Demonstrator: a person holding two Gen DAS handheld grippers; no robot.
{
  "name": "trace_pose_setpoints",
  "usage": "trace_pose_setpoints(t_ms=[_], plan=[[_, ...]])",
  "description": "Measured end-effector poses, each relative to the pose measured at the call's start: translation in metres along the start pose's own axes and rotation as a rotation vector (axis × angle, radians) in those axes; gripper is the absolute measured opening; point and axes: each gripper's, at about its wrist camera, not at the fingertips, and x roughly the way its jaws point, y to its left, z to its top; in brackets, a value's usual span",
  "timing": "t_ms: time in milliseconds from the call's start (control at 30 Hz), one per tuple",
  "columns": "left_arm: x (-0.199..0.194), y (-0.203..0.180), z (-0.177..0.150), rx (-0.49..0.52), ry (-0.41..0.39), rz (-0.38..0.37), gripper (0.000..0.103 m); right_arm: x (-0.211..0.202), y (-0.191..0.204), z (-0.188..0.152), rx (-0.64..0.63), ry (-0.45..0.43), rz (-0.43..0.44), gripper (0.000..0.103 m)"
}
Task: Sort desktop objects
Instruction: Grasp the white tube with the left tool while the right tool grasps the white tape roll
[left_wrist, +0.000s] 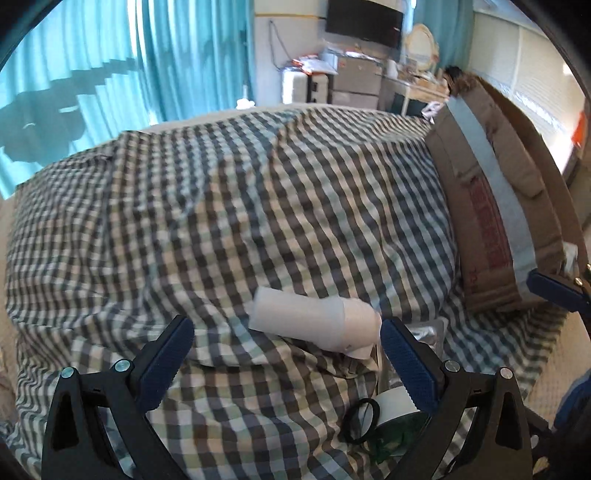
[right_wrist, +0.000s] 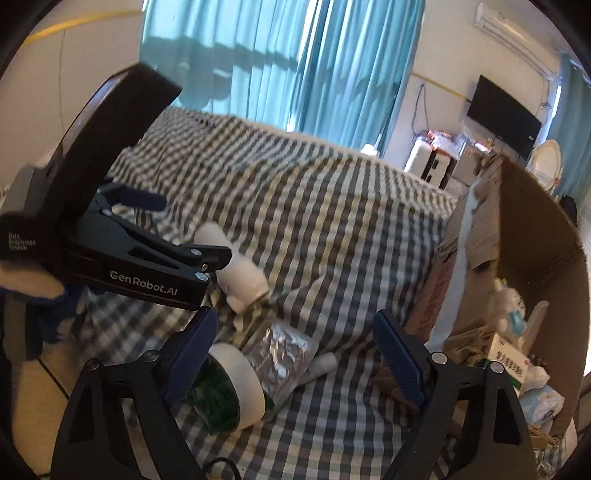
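A white bottle (left_wrist: 314, 321) lies on its side on the checked cloth (left_wrist: 221, 206), just ahead of my left gripper (left_wrist: 288, 354). That gripper is open, with the bottle's cap end close to its right finger. From the right wrist view the left gripper (right_wrist: 195, 229) stands over the same bottle (right_wrist: 240, 273). My right gripper (right_wrist: 295, 354) is open with nothing held. Below it lie a foil packet (right_wrist: 280, 354), a small white tube (right_wrist: 325, 363) and a white-rimmed green pot (right_wrist: 232, 384). An open cardboard box (right_wrist: 535, 229) stands at the right.
The box (left_wrist: 491, 221) holds a carton (right_wrist: 508, 354), a white bottle (right_wrist: 511, 302) and soft packs. A black ring (left_wrist: 362, 421) lies by the green pot (left_wrist: 395, 410). Teal curtains (left_wrist: 110, 74) hang behind the bed. A person's blue sleeve (right_wrist: 62, 310) shows at the left.
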Motion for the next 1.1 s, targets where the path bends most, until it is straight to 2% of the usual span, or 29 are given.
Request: trace_pose_setpoints(t_ms=[100, 167, 333, 433, 533, 600, 633, 700, 733, 767, 867, 1100], plan=[[0.016, 0.002, -0.002, -0.006, 0.020, -0.004, 0.103, 0.008, 0.003, -0.008, -0.006, 0.034, 0.067, 0.086], [0.024, 0.002, -0.002, -0.002, 0.027, -0.021, 0.103, 0.016, 0.008, -0.013, -0.035, 0.063, 0.075, 0.086], [0.040, -0.011, -0.001, 0.050, 0.043, -0.049, 0.103, 0.036, 0.018, -0.022, -0.071, 0.128, 0.168, 0.086], [0.053, -0.022, -0.003, 0.098, 0.071, -0.039, 0.103, 0.048, 0.025, -0.027, -0.099, 0.156, 0.162, 0.086], [0.061, -0.027, -0.002, 0.102, 0.074, -0.042, 0.103, 0.059, 0.023, -0.032, -0.080, 0.186, 0.183, 0.086], [0.068, -0.030, -0.002, 0.113, 0.096, -0.036, 0.103, 0.065, 0.021, -0.034, -0.060, 0.203, 0.201, 0.074], [0.075, -0.031, -0.004, 0.121, 0.116, -0.030, 0.103, 0.068, 0.020, -0.035, -0.055, 0.216, 0.202, 0.062], [0.086, -0.038, -0.007, 0.151, 0.162, -0.004, 0.103, 0.073, 0.017, -0.038, -0.046, 0.235, 0.199, 0.047], [0.088, -0.042, -0.007, 0.164, 0.160, 0.011, 0.103, 0.075, 0.015, -0.039, -0.043, 0.239, 0.199, 0.042], [0.088, -0.043, -0.007, 0.164, 0.156, 0.018, 0.103, 0.075, 0.013, -0.039, -0.034, 0.238, 0.197, 0.031], [0.085, -0.042, -0.004, 0.131, 0.139, 0.027, 0.100, 0.070, 0.006, -0.037, -0.014, 0.218, 0.189, 0.024], [0.057, -0.029, 0.006, 0.044, 0.056, 0.020, 0.100, 0.051, -0.012, -0.031, 0.054, 0.156, 0.162, 0.022]])
